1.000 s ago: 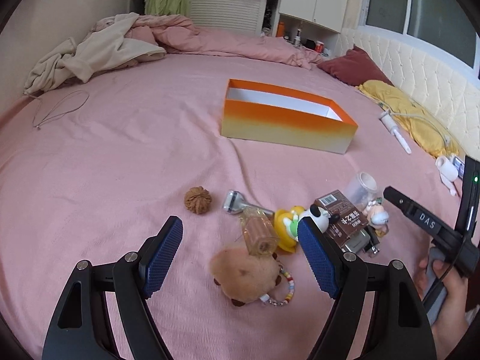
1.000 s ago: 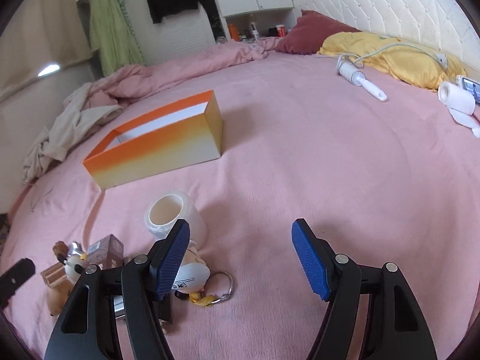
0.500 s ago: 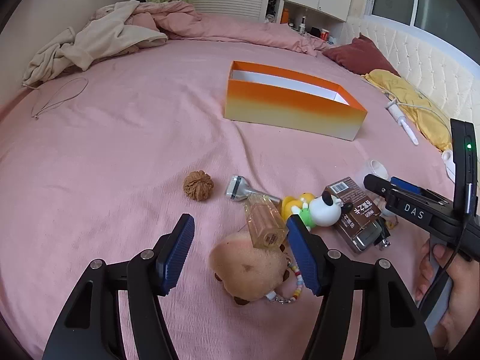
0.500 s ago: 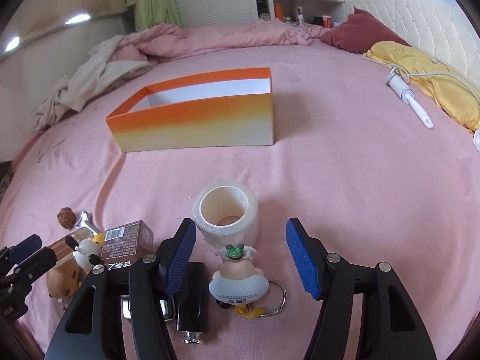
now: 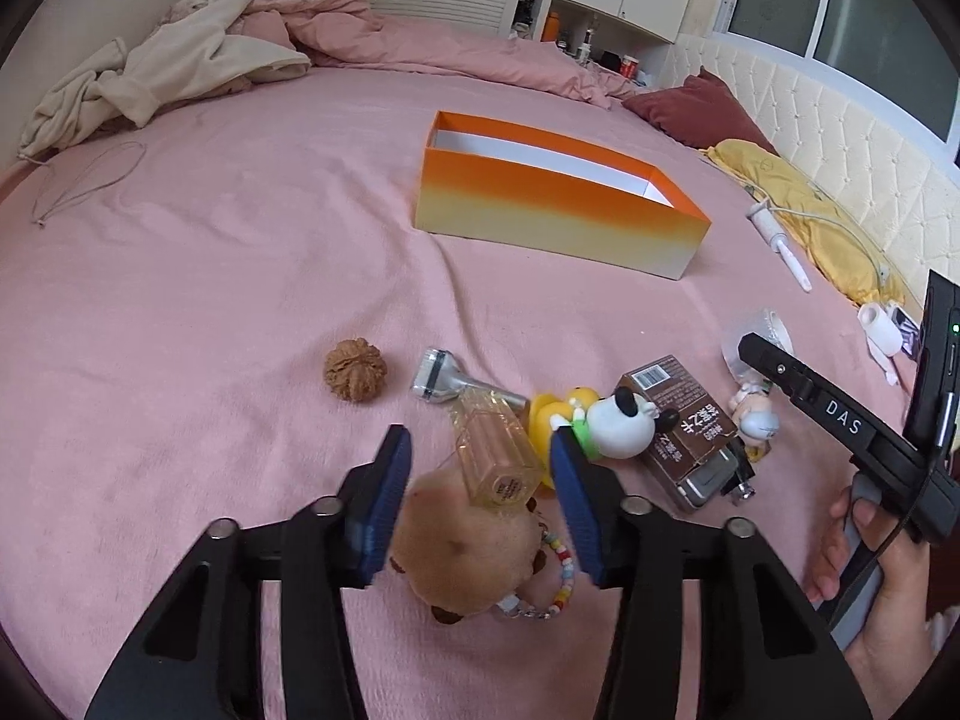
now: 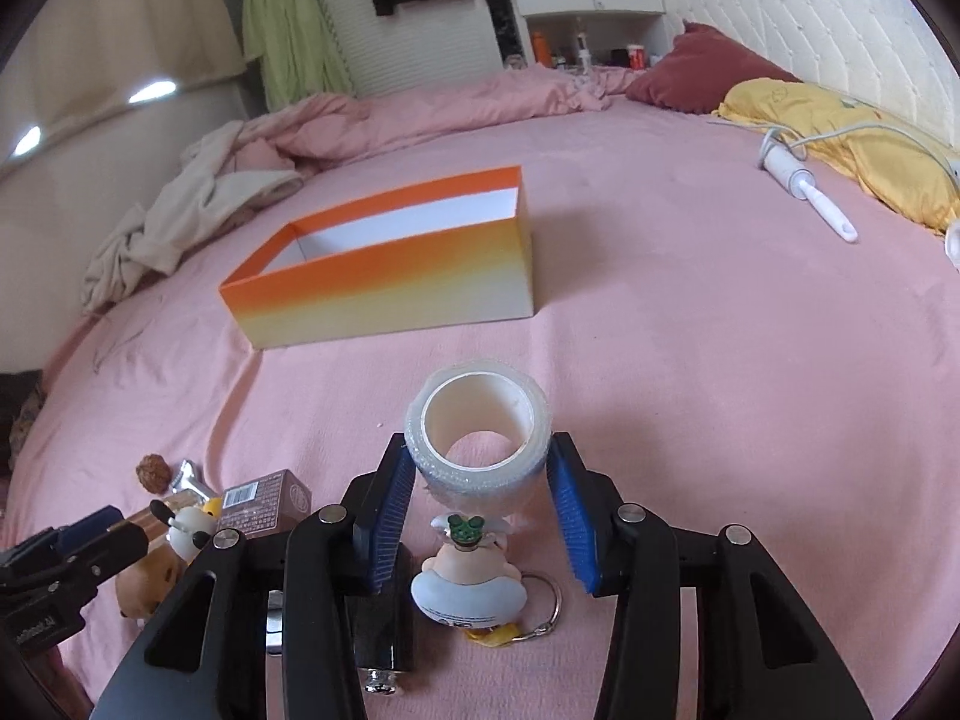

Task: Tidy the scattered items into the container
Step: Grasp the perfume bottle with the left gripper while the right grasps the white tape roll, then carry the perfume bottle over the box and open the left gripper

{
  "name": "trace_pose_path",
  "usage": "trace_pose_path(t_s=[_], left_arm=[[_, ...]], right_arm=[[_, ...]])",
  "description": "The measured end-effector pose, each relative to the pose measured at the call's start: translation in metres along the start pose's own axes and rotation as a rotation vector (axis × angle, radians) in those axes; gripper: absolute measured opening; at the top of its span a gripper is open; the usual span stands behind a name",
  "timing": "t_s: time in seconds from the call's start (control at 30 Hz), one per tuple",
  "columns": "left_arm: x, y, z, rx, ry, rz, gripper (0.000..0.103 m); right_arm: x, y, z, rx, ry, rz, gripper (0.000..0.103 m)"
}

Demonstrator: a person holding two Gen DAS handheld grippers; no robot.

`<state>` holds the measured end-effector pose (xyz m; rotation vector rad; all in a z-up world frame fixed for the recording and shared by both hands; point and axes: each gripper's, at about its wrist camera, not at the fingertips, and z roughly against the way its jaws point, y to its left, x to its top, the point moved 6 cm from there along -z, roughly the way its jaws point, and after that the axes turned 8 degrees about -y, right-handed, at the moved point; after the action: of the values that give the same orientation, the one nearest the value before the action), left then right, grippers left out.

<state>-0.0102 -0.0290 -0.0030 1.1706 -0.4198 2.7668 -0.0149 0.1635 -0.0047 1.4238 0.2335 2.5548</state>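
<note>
Short of the orange box (image 6: 384, 294), on the bed, the right gripper (image 6: 480, 492) has its jaws apart astride the tape roll (image 6: 477, 432), light and stiff, best pinched across its outer wall, while the left gripper (image 5: 480, 480), jaws apart, straddles the slippery, fragile-looking bottle (image 5: 495, 456).

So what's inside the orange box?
The orange box shows only plain white inner walls from both views, with nothing poking above its rim. Its near wall hides the floor, so I cannot tell whether anything lies at the bottom.
</note>
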Motion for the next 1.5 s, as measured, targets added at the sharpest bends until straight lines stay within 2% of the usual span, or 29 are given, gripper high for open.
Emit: trace_pose_path(t_s=[0.07, 0.2, 0.27, 0.57, 0.67, 0.83, 0.97, 1.07, 1.2, 1.3, 1.37, 1.5], left_arm=[[0.000, -0.002, -0.007, 0.010, 0.026, -0.015, 0.033], [-0.001, -0.002, -0.019, 0.024, 0.052, -0.014, 0.033], [-0.002, -0.001, -0.020, 0.026, 0.050, -0.005, 0.019], [0.019, 0.001, 0.004, 0.006, -0.028, 0.009, 0.019], [0.045, -0.002, 0.002, 0.000, -0.049, -0.010, 0.019], [0.113, -0.012, -0.017, -0.036, -0.085, -0.040, 0.019], [0.163, -0.018, -0.050, -0.002, -0.069, -0.101, 0.019], [0.183, -0.020, -0.081, 0.035, -0.029, -0.132, 0.019], [0.183, -0.019, -0.121, 0.054, 0.067, -0.121, 0.019], [0.170, -0.014, -0.144, 0.071, 0.140, -0.110, 0.019], [0.162, -0.011, -0.154, 0.079, 0.165, -0.091, 0.019], [0.158, -0.009, -0.155, 0.056, 0.139, -0.054, 0.024]], right_arm=[[-0.001, -0.006, 0.003, 0.001, -0.027, -0.030, 0.044], [-0.006, -0.014, 0.002, 0.006, -0.024, -0.071, 0.045], [-0.007, -0.017, 0.001, 0.009, -0.020, -0.088, 0.045], [-0.007, -0.020, 0.002, 0.013, -0.018, -0.103, 0.045], [-0.008, -0.022, 0.001, 0.014, -0.013, -0.115, 0.045], [-0.009, -0.021, 0.002, 0.002, -0.021, -0.102, 0.045], [-0.011, -0.022, 0.001, 0.002, -0.025, -0.100, 0.045], [-0.012, -0.023, -0.001, 0.004, -0.023, -0.107, 0.045], [-0.013, -0.025, -0.002, 0.006, -0.020, -0.112, 0.045], [-0.013, -0.026, -0.003, 0.008, -0.018, -0.116, 0.045], [-0.014, -0.026, -0.004, 0.010, -0.017, -0.119, 0.045], [-0.014, -0.027, -0.005, 0.015, -0.014, -0.124, 0.045]])
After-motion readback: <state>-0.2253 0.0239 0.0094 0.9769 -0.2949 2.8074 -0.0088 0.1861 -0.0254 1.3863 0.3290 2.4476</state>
